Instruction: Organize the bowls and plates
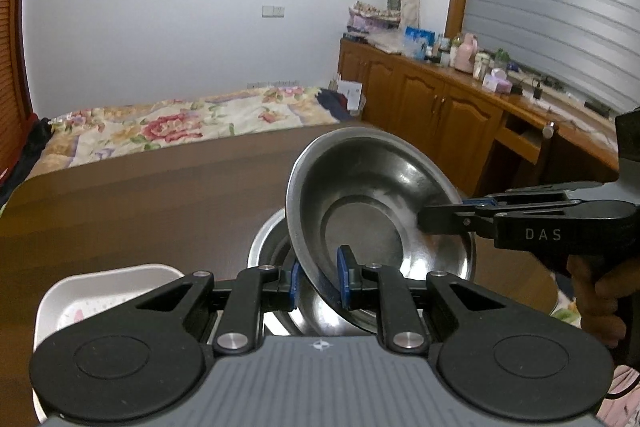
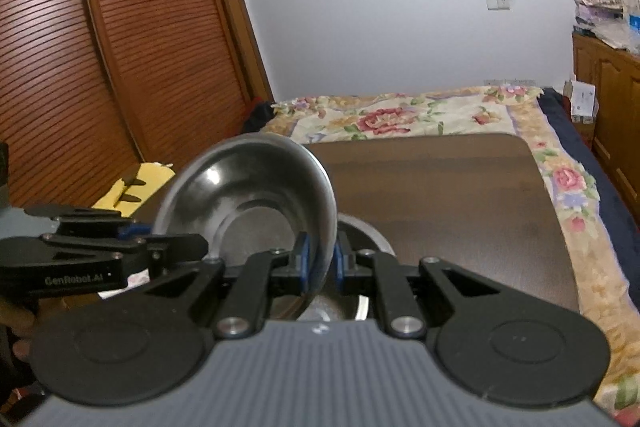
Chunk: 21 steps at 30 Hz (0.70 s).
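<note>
A steel bowl point(image 1: 360, 195) is held tilted in the air over a second steel bowl point(image 1: 268, 239) that rests on the brown table point(image 1: 140, 211). My left gripper point(image 1: 319, 277) is shut on the lifted bowl's near rim. My right gripper point(image 1: 436, 215) comes in from the right and is shut on the bowl's right rim. In the right wrist view the lifted bowl point(image 2: 248, 195) stands on edge between my right gripper's point(image 2: 320, 263) blue pads, with my left gripper point(image 2: 176, 243) on its left rim and the lower bowl point(image 2: 368, 231) underneath. A white square plate point(image 1: 108, 287) lies at lower left.
A bed with a floral cover point(image 1: 168, 127) lies beyond the table's far edge. Wooden cabinets point(image 1: 432, 103) with clutter on top run along the right. A slatted wooden door point(image 2: 100, 47) stands at the left.
</note>
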Motion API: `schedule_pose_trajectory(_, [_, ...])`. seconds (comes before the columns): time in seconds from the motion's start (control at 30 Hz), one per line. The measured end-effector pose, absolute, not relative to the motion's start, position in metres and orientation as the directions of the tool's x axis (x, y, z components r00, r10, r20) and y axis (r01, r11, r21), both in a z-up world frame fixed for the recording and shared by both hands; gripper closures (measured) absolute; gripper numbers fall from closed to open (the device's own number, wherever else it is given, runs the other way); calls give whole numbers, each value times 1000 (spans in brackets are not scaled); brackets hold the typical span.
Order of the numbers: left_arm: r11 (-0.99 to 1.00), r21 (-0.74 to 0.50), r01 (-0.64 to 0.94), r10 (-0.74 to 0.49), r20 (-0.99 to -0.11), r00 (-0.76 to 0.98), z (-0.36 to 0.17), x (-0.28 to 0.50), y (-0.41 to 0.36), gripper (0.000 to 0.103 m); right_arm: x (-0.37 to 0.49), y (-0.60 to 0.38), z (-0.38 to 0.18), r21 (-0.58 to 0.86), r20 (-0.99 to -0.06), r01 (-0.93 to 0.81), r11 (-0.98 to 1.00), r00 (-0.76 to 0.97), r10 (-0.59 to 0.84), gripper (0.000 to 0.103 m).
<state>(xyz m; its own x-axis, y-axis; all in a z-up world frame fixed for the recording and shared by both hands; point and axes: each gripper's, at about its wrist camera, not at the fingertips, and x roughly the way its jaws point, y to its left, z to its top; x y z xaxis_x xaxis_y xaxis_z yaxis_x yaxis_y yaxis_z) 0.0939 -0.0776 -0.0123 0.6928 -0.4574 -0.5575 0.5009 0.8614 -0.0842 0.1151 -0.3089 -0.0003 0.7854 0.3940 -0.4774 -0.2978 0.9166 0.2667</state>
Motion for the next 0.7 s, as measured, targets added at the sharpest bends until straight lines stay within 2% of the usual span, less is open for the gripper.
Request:
schedule_pose_trajectory(0.2, [870, -50, 491, -428, -573, 700, -24, 94, -85, 83, 114, -303, -11, 228, -505, -282, 932, 784, 361, 89])
schedule_pose_trajectory(0.7, [883, 4, 469, -374, -599, 708, -37, 97, -91, 81, 111, -292, -20, 137, -506, -258, 956, 812, 291, 88])
